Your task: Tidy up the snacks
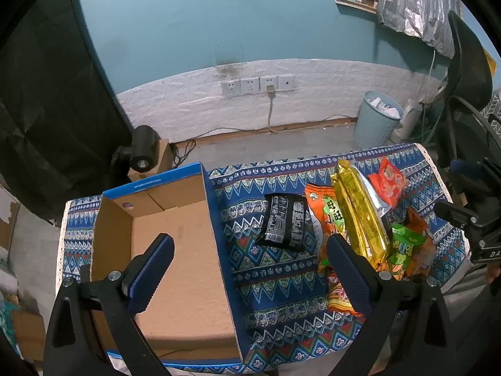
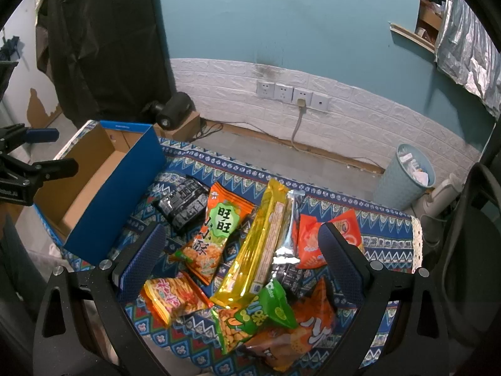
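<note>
An empty blue-edged cardboard box [image 1: 175, 250] sits at the table's left; it also shows in the right wrist view [image 2: 103, 188]. Beside it lie several snack packs: a black pack [image 1: 283, 221] [image 2: 184, 205], an orange-green pack [image 2: 216, 235], a long gold pack [image 1: 360, 216] [image 2: 260, 244], a red pack [image 2: 310, 244], a green pack [image 2: 260, 316]. My left gripper [image 1: 250, 269] is open and empty, astride the box's right wall. My right gripper [image 2: 241, 260] is open and empty above the snack pile.
A patterned blue cloth [image 1: 275, 275] covers the small table. A blue waste bin [image 1: 375, 122] and a black office chair [image 1: 463, 87] stand to the right. A black lamp head [image 1: 142, 150] sits behind the box. Wall sockets [image 1: 258, 85] are on the white brick strip.
</note>
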Action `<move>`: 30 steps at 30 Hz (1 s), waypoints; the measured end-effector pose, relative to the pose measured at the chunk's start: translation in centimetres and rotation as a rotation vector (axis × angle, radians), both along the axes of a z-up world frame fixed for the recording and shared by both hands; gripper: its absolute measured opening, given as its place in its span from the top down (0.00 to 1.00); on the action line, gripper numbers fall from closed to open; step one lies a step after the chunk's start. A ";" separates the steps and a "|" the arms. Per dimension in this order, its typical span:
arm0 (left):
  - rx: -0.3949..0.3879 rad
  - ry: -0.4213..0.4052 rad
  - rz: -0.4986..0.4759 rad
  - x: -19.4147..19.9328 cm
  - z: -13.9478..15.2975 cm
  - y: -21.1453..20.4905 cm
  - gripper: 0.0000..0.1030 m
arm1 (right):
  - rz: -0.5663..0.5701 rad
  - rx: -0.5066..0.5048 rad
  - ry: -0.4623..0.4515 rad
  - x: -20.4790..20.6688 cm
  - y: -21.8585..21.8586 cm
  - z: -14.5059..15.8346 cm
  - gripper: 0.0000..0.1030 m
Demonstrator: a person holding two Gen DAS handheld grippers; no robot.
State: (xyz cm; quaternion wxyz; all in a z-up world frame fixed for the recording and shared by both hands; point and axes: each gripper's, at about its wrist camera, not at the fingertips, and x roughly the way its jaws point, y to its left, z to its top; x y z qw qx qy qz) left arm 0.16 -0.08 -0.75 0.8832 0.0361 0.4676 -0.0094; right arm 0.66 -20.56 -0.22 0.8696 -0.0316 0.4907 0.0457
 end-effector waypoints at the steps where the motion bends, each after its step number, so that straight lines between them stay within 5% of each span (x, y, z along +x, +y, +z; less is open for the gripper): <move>1: -0.001 0.002 -0.001 -0.1 -0.1 -0.1 0.04 | 0.000 -0.001 0.000 0.0 0.0 0.0 0.07; 30: 0.004 0.017 -0.007 -0.4 -0.6 -0.2 0.04 | -0.003 -0.001 0.010 -0.5 -0.2 -0.5 0.07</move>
